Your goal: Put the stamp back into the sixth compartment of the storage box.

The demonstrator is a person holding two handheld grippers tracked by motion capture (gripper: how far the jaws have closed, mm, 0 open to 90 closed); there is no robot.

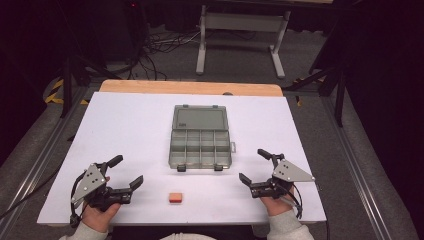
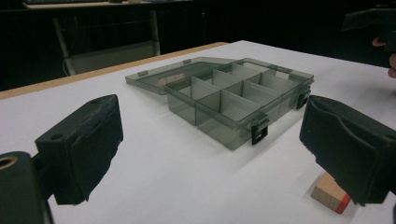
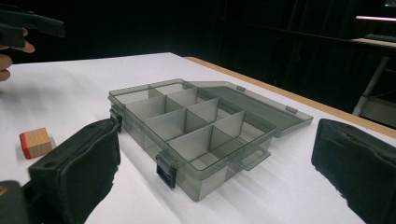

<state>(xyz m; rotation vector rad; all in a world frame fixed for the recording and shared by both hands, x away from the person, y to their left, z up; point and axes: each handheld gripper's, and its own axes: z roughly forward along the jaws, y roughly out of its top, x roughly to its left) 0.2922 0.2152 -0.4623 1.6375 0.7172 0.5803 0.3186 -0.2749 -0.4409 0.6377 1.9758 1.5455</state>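
High view: both grippers, left and right, hovering with jaws apart near table's near edge, flanking block; box lying open.

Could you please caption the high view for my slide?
Two open tools flank a small red-edged wooden block before an open grey compartment box.

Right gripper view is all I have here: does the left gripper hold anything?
Observer: No. In the high view the left gripper is open with nothing between its jaws, hovering near the table's front left.
Operator: How many compartments does the organizer box have?
Observer: The high view shows the organizer box has eight compartments, two rows of four, with nothing visible in them.
Operator: Where's the wooden block relative to both grippers?
Observer: The wooden block lies on the white table between the left gripper and the right gripper, in front of the box.
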